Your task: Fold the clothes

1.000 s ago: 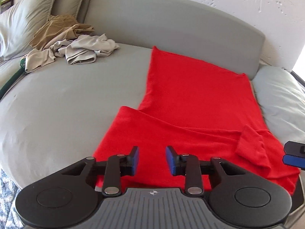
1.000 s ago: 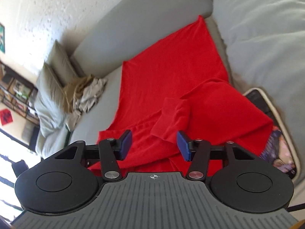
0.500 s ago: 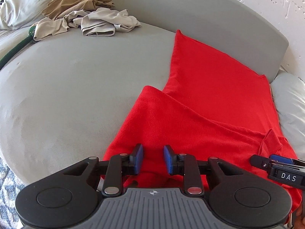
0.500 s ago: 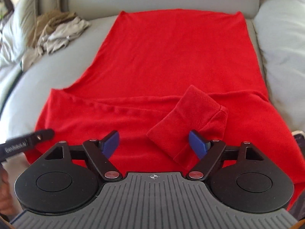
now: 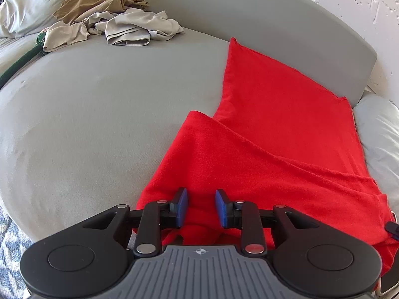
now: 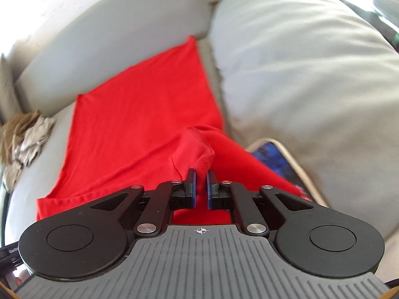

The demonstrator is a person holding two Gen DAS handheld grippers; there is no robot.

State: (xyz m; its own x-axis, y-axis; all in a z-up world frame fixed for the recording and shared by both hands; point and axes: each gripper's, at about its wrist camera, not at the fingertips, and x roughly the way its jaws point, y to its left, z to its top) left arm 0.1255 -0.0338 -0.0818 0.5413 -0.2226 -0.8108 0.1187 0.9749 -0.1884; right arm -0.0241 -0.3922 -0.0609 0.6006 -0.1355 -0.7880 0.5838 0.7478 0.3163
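A red shirt (image 5: pixel 281 124) lies spread on the grey couch (image 5: pixel 94 124), its far end against the backrest and its near part doubled over in a loose layer. The right gripper (image 6: pixel 201 177) is clamped on a raised bunch of red cloth, probably a sleeve, though blur makes that unsure. The left gripper (image 5: pixel 201 208) stands parted over the near left edge, cloth between its fingers but not pinched. The fold looks partway: one layer turned, the rest flat. A crumpled pile (image 5: pixel 117 22) waits far left, unfolded.
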